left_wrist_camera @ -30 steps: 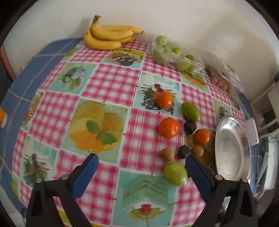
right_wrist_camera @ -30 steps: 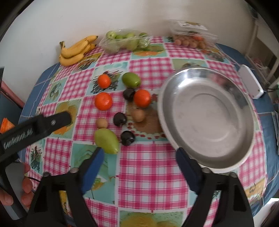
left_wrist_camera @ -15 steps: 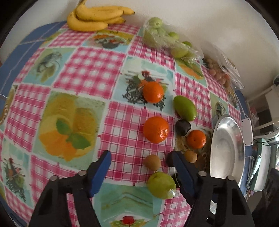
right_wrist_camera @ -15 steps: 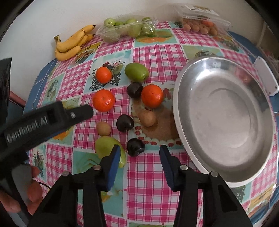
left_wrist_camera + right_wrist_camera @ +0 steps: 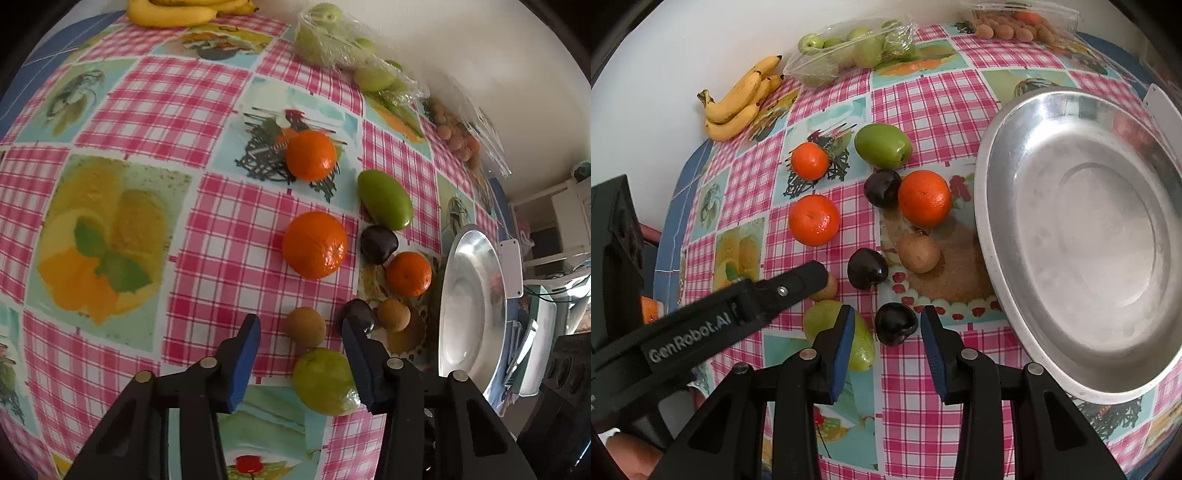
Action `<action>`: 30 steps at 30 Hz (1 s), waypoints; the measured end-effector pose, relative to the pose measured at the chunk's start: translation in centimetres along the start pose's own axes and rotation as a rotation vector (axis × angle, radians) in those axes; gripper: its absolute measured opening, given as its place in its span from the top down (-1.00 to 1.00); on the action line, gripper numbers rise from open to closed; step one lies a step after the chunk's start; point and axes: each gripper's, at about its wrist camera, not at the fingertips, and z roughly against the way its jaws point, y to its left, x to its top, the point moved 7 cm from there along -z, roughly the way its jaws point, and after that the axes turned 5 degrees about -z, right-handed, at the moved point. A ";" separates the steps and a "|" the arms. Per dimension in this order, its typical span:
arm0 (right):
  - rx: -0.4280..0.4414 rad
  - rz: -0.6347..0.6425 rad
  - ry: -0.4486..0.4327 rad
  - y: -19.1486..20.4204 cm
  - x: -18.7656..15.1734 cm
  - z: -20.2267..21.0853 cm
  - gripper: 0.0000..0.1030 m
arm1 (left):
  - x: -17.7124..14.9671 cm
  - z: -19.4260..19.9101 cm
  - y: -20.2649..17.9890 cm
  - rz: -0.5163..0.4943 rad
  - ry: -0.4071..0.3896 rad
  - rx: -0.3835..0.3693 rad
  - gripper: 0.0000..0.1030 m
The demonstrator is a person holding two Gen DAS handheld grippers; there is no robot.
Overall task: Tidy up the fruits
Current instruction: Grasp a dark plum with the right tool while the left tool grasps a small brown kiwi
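In the left wrist view, my left gripper (image 5: 300,326) hangs over a small brown fruit (image 5: 306,326). Its jaws are closing around the fruit, with gaps still on both sides. A green fruit (image 5: 325,382) lies just nearer. In the right wrist view, my right gripper (image 5: 887,317) straddles a dark plum (image 5: 895,324). Its jaws are closing too, with a gap left at the left pad. The left gripper's black finger (image 5: 798,284) reaches in from the left there. Oranges (image 5: 813,220), other plums (image 5: 867,268) and a green mango (image 5: 882,145) lie beside the steel plate (image 5: 1082,236).
Bananas (image 5: 738,99), a bag of green fruit (image 5: 849,48) and a clear box of small brown fruit (image 5: 1015,26) line the wall at the back of the checked tablecloth. A white device (image 5: 511,266) sits beyond the plate. A hand shows at the lower left of the right wrist view.
Both grippers have sunk closer to the fruit and tilted further down. Both pairs of jaws have narrowed, the left around the small brown fruit, the right around the dark plum.
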 end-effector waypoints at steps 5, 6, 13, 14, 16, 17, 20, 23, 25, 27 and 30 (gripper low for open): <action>-0.007 -0.025 0.000 -0.7 0.0 -0.1 0.37 | -0.1 -0.5 -0.1 0.014 0.007 -0.011 0.15; -0.003 -0.027 0.004 -0.7 0.0 -0.2 0.37 | -0.1 -0.6 0.0 0.018 0.010 -0.014 0.15; 0.008 -0.028 0.020 -0.4 -0.2 -0.6 0.47 | 0.2 -0.8 -0.1 0.017 0.002 -0.018 0.29; 0.008 -0.029 0.020 -0.4 -0.2 -0.6 0.48 | 0.2 -0.8 -0.1 0.017 0.001 -0.020 0.31; 0.010 -0.036 0.022 -0.4 -0.1 -0.7 0.49 | 0.2 -0.9 -0.2 0.017 0.000 -0.022 0.38; 0.010 -0.041 0.023 -0.5 -0.1 -0.7 0.49 | 0.2 -1.0 -0.2 0.016 0.001 -0.021 0.43; 0.023 -0.055 0.030 -0.7 -0.2 -0.8 0.49 | 0.2 -0.9 -0.2 0.008 -0.002 -0.018 0.48; 0.030 -0.062 0.027 -0.8 -0.3 -0.7 0.49 | 0.2 -0.8 -0.3 -0.003 -0.009 -0.012 0.48; 0.037 -0.066 0.031 -0.7 -0.3 -0.8 0.49 | 0.3 -0.7 -0.3 -0.006 -0.013 -0.010 0.48; 0.044 -0.071 0.031 -0.7 -0.3 -0.8 0.49 | 0.3 -0.7 -0.2 -0.006 -0.017 -0.007 0.48; 0.054 -0.079 0.034 -0.8 -0.3 -0.8 0.49 | 0.3 -0.6 0.0 -0.005 -0.016 -0.004 0.48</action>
